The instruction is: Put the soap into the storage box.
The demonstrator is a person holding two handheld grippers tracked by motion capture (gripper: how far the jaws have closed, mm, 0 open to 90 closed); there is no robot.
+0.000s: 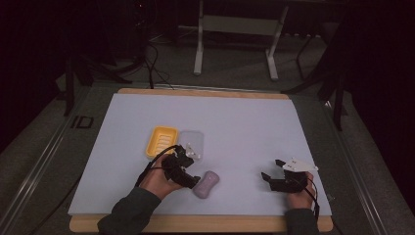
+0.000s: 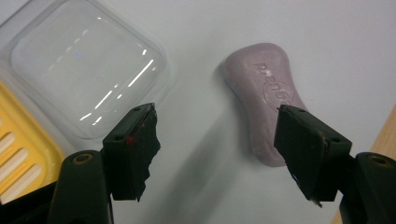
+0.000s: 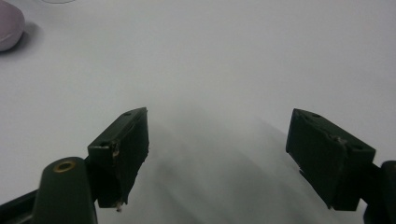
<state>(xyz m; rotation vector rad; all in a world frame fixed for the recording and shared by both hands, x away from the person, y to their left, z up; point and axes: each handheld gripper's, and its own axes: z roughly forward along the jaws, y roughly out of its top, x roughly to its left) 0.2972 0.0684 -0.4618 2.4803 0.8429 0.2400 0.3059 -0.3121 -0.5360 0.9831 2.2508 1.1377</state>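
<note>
High view first: the left gripper (image 1: 188,171) hangs low over the bench (image 1: 244,127), right beside the soap (image 1: 206,184), which lies flat on the white surface near the front edge. Left gripper view up close: jaws spread wide, the purple bar (image 2: 266,107) sits just past the right jaw, not between the two, and nothing is pinched. So the pick-up looks not yet made; by my read the work is at its start. Over on the right side, the right gripper (image 1: 274,175) rests well apart from the bar, its jaws also spread over bare surface in the right gripper view, holding nothing. Farther back, the clear lid (image 1: 192,140) lies flat, touching the yellow dish (image 1: 161,141) beside it. The dish is empty. Likely left to do: close on the soap, carry it to the dish, then the lid.
</note>
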